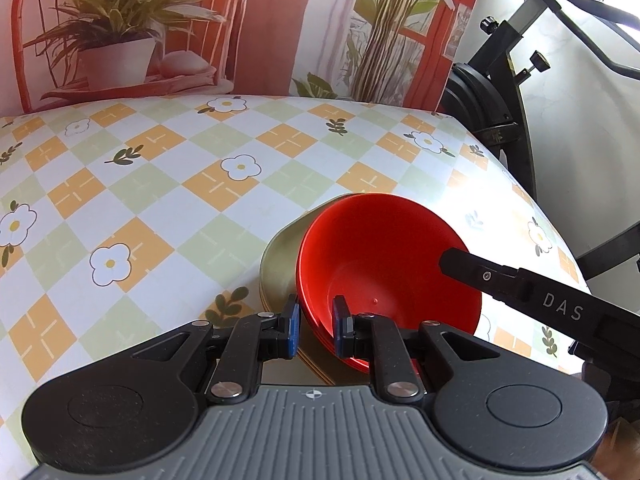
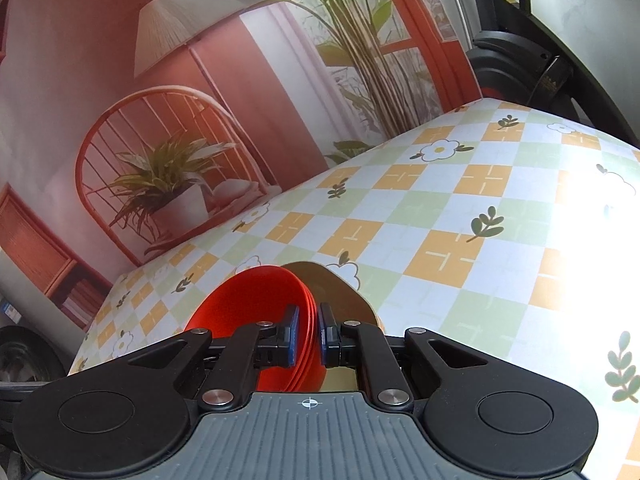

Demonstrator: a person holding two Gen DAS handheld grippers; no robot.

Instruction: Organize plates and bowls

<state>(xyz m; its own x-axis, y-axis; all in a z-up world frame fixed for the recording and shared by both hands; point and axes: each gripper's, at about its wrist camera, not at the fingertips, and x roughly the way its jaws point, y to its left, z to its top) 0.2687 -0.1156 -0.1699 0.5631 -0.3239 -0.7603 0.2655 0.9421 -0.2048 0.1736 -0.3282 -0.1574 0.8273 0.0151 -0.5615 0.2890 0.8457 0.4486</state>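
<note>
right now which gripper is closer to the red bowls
Right, narrowly. The right gripper is pinched on the rims of the red bowls at their far right side. The left gripper straddles the near rim, but contact is unclear.

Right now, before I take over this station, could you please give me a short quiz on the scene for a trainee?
1. True or false: the stack of glossy red plastic bowls lies flat on the checked floral tablecloth.
2. What sits against the red bowls? A) olive-gold plates B) a glass cup C) a steel pot
3. Fill in: the left hand-held gripper and the right hand-held gripper each clamp the bowls' ____.
Key: 1 false, the stack is tilted; 2 A; 3 rim.
</note>
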